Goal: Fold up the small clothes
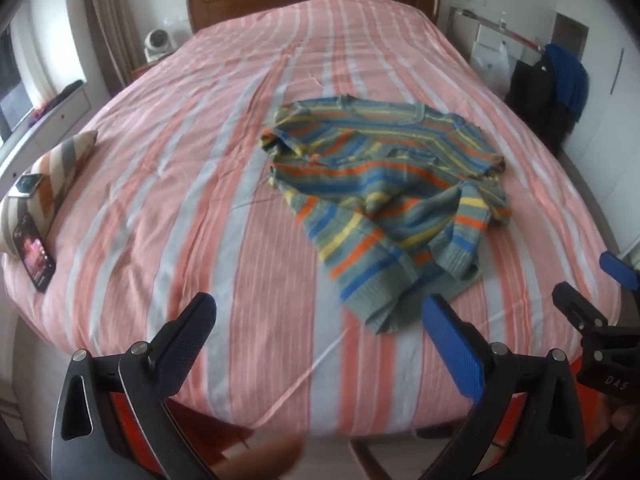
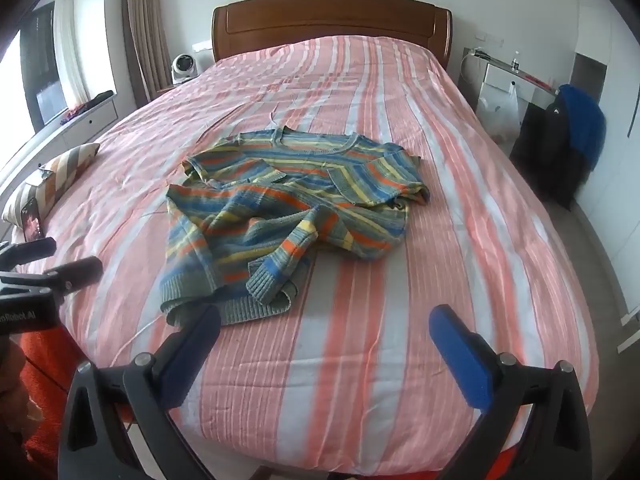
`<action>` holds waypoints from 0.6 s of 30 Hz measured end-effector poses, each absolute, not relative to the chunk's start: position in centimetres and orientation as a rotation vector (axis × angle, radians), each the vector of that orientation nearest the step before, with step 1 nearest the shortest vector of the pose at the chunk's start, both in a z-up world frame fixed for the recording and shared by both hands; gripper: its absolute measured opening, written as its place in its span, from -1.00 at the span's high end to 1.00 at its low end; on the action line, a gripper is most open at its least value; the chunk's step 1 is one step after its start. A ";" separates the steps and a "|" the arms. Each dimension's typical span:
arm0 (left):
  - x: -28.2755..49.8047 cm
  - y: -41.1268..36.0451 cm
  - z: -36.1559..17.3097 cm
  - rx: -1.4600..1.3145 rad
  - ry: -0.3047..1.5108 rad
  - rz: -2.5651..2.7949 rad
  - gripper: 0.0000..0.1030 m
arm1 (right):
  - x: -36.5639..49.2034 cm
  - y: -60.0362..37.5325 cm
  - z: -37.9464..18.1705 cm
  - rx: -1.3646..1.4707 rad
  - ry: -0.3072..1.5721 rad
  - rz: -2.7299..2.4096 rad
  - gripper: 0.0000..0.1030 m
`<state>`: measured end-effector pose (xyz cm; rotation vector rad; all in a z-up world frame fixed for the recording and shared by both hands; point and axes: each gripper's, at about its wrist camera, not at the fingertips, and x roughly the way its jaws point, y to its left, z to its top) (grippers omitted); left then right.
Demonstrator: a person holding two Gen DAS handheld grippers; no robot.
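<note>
Both tongs, left tongs (image 1: 320, 344) and right tongs (image 2: 326, 346), hang spread wide and empty over the bed's (image 2: 360, 380) near edge, striped knit sweater (image 2: 288, 204) rumpled just ahead, looks soft, floppy, light; pinch ribbed hem corners nearest tongs.

We see the sweater's (image 2: 280, 208) lower hem partly hidden behind our right claw's finger (image 2: 192, 344), the phone's (image 1: 34, 256) screen too blurred to read, the left claw (image 2: 48, 268) cut off by the frame edge, bedside shelf items (image 2: 516, 64) too small to tell
</note>
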<state>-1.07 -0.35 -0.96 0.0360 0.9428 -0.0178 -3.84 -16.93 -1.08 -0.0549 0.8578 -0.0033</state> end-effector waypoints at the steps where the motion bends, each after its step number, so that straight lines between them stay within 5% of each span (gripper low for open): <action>1: -1.1 -0.3 -1.1 0.041 0.944 -0.011 -0.99 | -3.8 -16.9 -1.2 -0.054 0.862 -0.005 -0.99; 18: -1.2 -0.2 -1.9 0.035 0.961 -0.015 -0.99 | -3.9 -16.9 -1.8 -0.048 0.876 -0.009 -0.99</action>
